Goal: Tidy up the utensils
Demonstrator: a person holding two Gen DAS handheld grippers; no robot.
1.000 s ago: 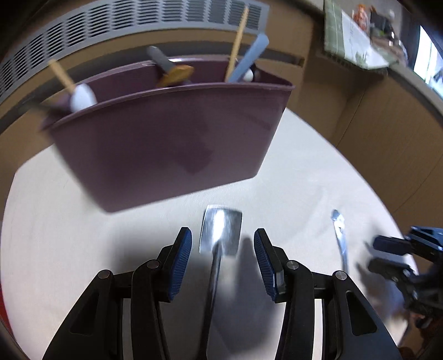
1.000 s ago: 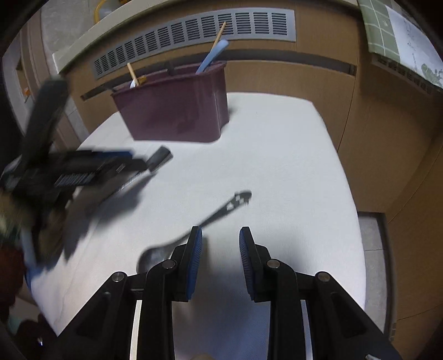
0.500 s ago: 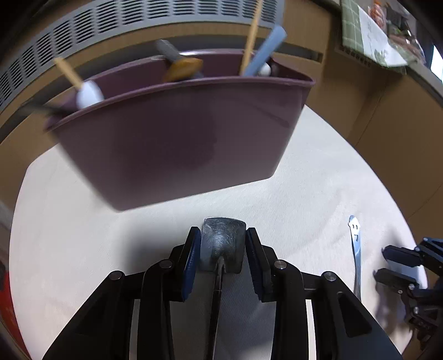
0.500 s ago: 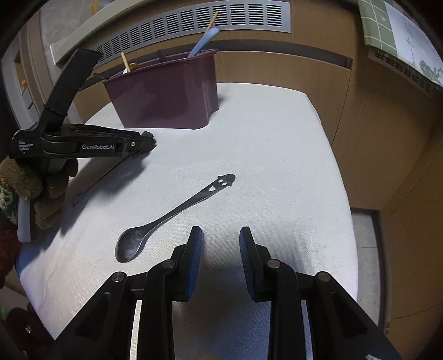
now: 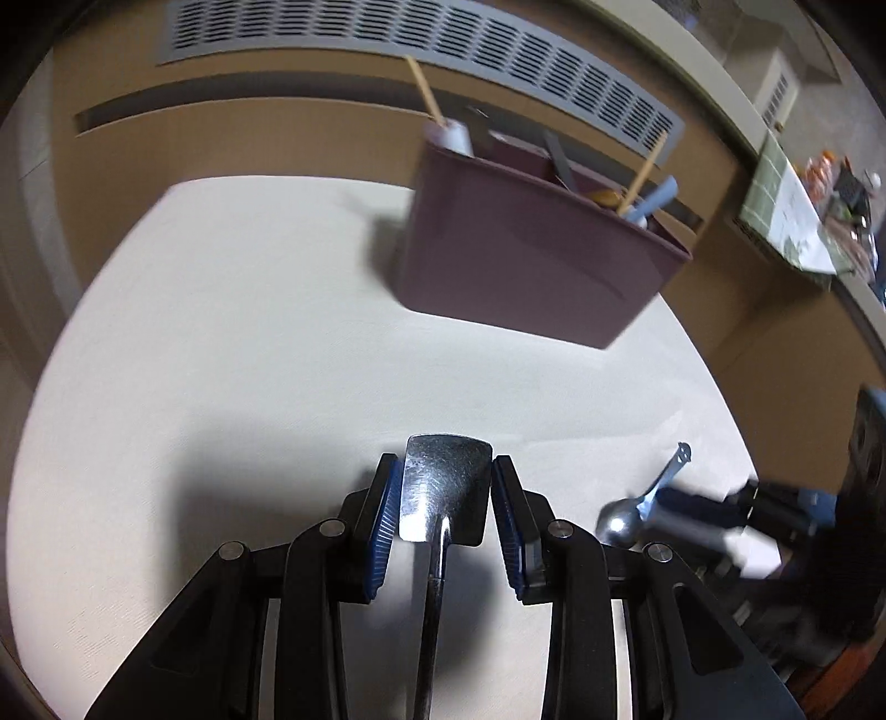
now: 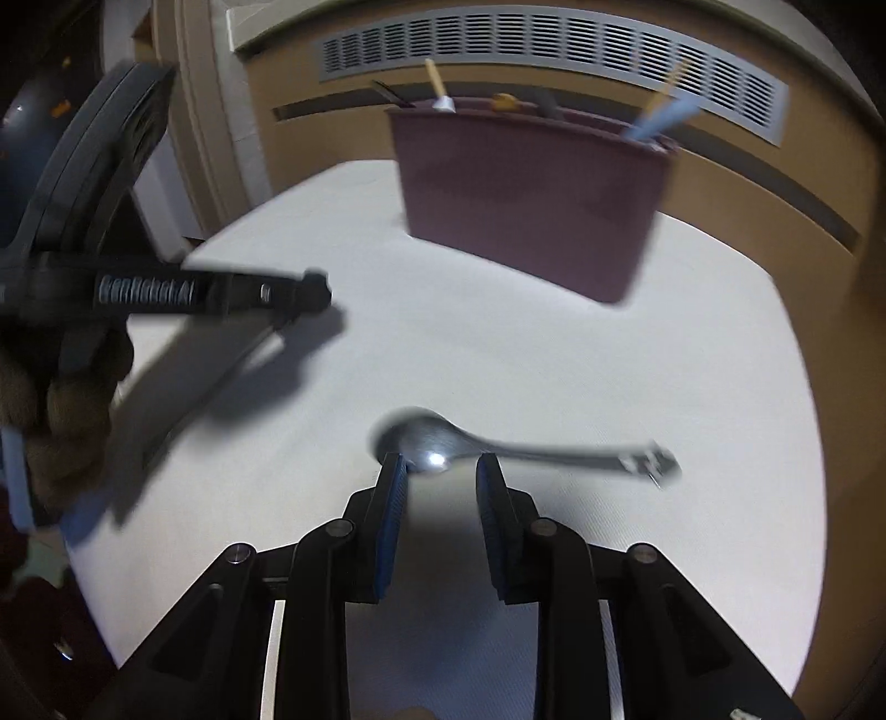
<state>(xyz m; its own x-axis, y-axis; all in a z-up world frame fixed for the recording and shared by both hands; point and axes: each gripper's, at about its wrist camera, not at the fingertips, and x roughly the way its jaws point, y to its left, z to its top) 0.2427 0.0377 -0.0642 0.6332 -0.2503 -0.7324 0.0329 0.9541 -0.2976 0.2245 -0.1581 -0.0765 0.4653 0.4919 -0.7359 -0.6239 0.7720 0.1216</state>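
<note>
My left gripper (image 5: 444, 482) is shut on the flat blade of a metal spatula (image 5: 443, 526), whose handle runs back under the gripper. A maroon utensil holder (image 5: 531, 260) stands at the table's far side with several utensils upright in it. In the right wrist view a metal spoon (image 6: 526, 448) lies crosswise on the white cloth. Its bowl sits just at the tips of my right gripper (image 6: 437, 471), whose jaws are closing without pressing on it. The left gripper (image 6: 315, 288) shows blurred at the left, the spatula handle (image 6: 221, 382) slanting down from it.
The table (image 5: 221, 332) has a white cloth and rounded edges. A wooden wall with a vent grille (image 6: 554, 44) rises right behind the holder (image 6: 531, 205). A gloved hand (image 6: 66, 415) holds the left gripper. A cluttered counter (image 5: 803, 221) lies far right.
My left gripper shut on the spatula blade, then swung left, so the holder now lies to the upper right. My right gripper moved up to the spoon's bowl.
</note>
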